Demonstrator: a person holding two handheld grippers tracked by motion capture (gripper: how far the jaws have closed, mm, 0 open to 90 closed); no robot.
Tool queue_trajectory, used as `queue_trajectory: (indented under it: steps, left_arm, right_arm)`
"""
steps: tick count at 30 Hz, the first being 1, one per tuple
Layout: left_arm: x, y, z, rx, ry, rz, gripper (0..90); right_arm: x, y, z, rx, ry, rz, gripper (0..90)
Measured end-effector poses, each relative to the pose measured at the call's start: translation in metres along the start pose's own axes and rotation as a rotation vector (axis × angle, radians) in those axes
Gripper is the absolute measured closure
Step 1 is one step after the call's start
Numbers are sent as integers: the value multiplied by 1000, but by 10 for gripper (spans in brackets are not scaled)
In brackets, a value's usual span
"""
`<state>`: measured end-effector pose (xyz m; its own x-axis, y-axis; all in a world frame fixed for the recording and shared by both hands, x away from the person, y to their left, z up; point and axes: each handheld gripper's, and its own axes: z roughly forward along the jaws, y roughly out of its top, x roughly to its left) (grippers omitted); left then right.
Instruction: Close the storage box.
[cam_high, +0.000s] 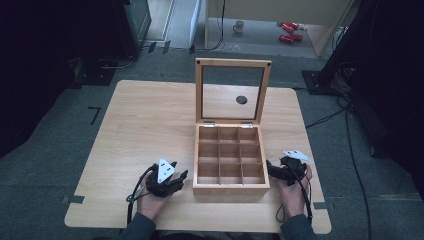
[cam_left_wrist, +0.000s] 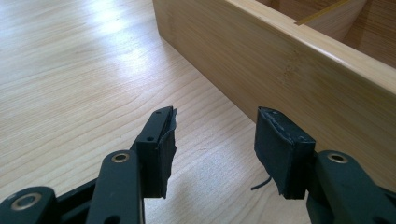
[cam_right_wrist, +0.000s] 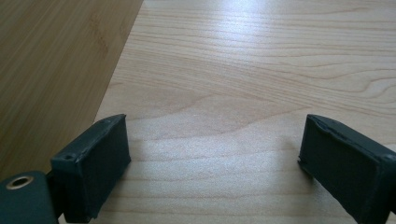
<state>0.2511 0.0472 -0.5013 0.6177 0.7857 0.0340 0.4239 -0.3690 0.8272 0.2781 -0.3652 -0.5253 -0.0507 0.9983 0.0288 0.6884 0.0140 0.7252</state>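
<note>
A wooden box (cam_high: 230, 186) with nine empty compartments stands at the table's middle, its glass-paned lid (cam_high: 232, 90) raised upright at the back. My left gripper (cam_high: 178, 172) rests in a hand just left of the box's front corner, open with nothing between its jaws. In the left gripper view the left gripper (cam_left_wrist: 215, 140) points at the box's side wall (cam_left_wrist: 280, 70). My right gripper (cam_high: 268, 167) is held just right of the box, open and empty. In the right gripper view the right gripper (cam_right_wrist: 215, 154) hovers over bare wood, the box wall (cam_right_wrist: 51, 70) at its left.
The light wooden table (cam_high: 145, 125) has a small black disc (cam_high: 241, 99) behind the lid. Beyond the table lie grey floor, a mug (cam_high: 239, 26), red items (cam_high: 290, 31), cables and dark stands at both sides.
</note>
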Motion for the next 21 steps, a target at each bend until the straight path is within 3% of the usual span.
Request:
queue_trajectory:
  steps: [14, 15, 17, 18, 21]
  left_arm:
    - [5, 2, -3, 7, -18, -36, 471]
    - [6, 3, -1, 14, -33, -50, 468]
    - [6, 4, -1, 27, -38, -47, 456]
    - [5, 8, -1, 40, -38, -26, 449]
    - [5, 15, -5, 31, -53, 1, 449]
  right_arm:
    - [1, -1, -4, 10, 34, -34, 136]
    - [2, 0, -7, 26, 39, -38, 189]
    - [3, 1, -8, 31, 45, -39, 216]
    - [4, 1, -12, 23, 88, -22, 258]
    - [6, 4, -20, -1, 98, -28, 292]
